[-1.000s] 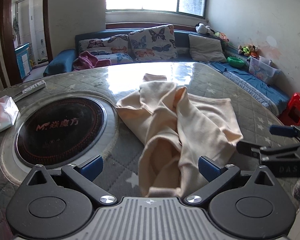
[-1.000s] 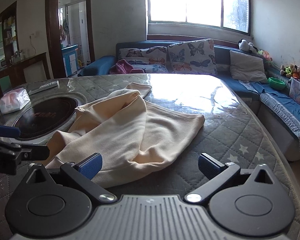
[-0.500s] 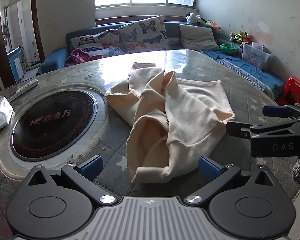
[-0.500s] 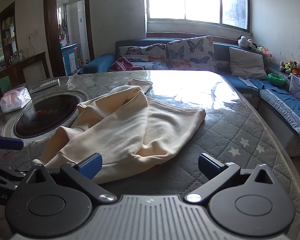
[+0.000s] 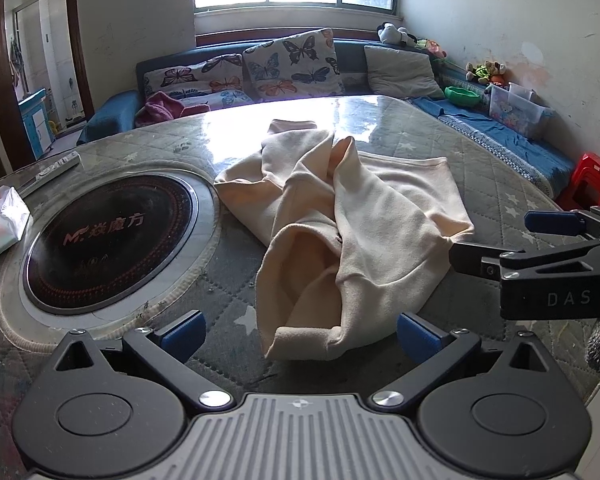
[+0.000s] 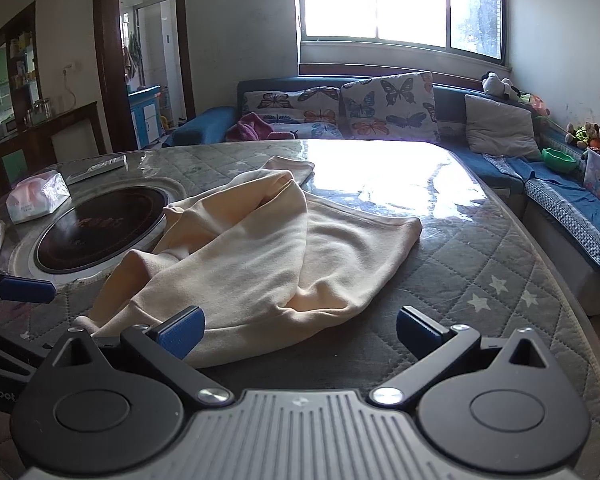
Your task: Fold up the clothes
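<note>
Both tongs released & empty: left tongs (image 5: 300, 330) hover w/ jaws spread just short of the near hem, right tongs (image 6: 300, 326) likewise, left finger over the cloth edge. Cream garment (image 5: 348, 220) lies crumpled mid-bench (image 6: 500, 280), beside the round cooktop (image 5: 108, 232), one fold humped up, an opening gaping toward the left cam. Looks like soft, thickish fleece: light, limp, prob. grippy not slippery, will sag and drag. Best hold, IMO: pinch the near hem at two corners, one per tong, then lift & spread flat before folding.
</note>
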The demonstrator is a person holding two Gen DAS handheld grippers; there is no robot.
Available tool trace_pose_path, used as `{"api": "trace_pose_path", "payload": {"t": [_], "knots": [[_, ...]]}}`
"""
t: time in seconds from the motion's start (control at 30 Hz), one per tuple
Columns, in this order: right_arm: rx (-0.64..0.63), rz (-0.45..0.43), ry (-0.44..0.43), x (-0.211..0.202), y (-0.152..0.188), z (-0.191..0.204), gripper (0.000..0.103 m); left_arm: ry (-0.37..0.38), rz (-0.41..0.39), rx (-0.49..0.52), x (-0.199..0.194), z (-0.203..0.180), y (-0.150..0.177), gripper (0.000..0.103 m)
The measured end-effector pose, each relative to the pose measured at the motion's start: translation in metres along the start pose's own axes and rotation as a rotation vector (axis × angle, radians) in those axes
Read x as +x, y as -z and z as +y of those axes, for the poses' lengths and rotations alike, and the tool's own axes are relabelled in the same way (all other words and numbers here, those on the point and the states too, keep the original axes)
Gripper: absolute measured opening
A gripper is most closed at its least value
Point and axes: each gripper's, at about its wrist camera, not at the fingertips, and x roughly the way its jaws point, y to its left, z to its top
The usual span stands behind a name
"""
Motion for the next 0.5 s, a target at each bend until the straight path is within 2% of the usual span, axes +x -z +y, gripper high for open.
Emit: {"api": "trace_pose_path", "payload": {"t": [0.5], "knots": [[-0.004, -0.005, -0.009, -0.002, -0.0006, 0.0036, 0.103, 0.002, 0.0, -0.004, -0.0005, -0.0038, 0.0005, 0.103]]}}
